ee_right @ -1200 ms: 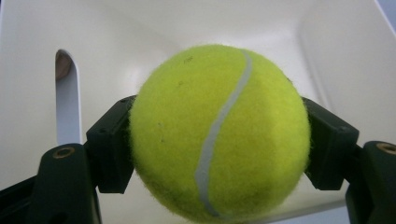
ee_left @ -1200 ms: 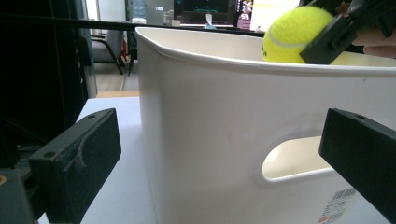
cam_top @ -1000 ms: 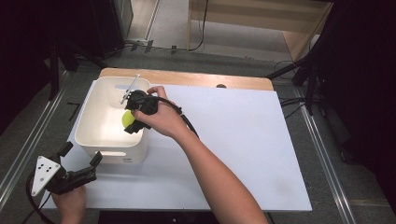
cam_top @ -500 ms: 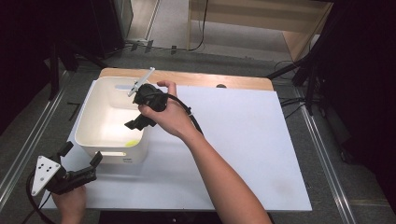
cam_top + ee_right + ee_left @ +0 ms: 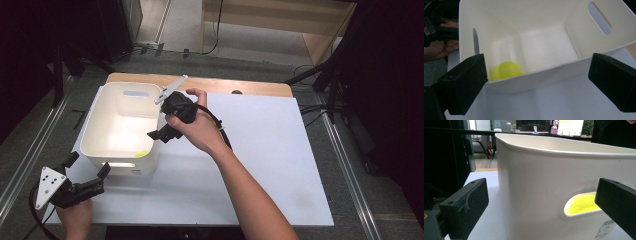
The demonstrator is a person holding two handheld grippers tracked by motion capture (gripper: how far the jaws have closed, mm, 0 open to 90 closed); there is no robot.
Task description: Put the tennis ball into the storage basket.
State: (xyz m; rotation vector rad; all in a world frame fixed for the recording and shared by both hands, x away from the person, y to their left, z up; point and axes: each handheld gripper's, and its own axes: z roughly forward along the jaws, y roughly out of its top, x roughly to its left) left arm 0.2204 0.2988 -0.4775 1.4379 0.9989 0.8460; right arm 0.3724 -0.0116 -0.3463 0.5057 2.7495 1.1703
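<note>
A white bin (image 5: 95,125) stands at the left of the white table sheet (image 5: 265,150). A yellow tennis ball (image 5: 141,154) lies inside it at the near right corner. My right gripper (image 5: 162,132) hovers open over the bin's right rim, with nothing between its jaws. In the right gripper view the ball (image 5: 507,70) rests on the floor of the bin (image 5: 549,72), below the wide-open right gripper (image 5: 536,82). My left gripper (image 5: 87,166) is open just in front of the bin. Through the handle slot of the bin (image 5: 536,177) it sees the ball (image 5: 581,203).
A wooden strip (image 5: 225,85) runs along the table's back edge. Metal rails (image 5: 345,155) flank both sides, with dark stands and cables beyond. The sheet's right half is bare white. The right forearm (image 5: 250,195) crosses the middle from the bottom.
One second ago the right gripper held the ball over the bin. It has since let go, the ball dropped into the bin, and the gripper drew back to the right rim. The left gripper stayed put.
</note>
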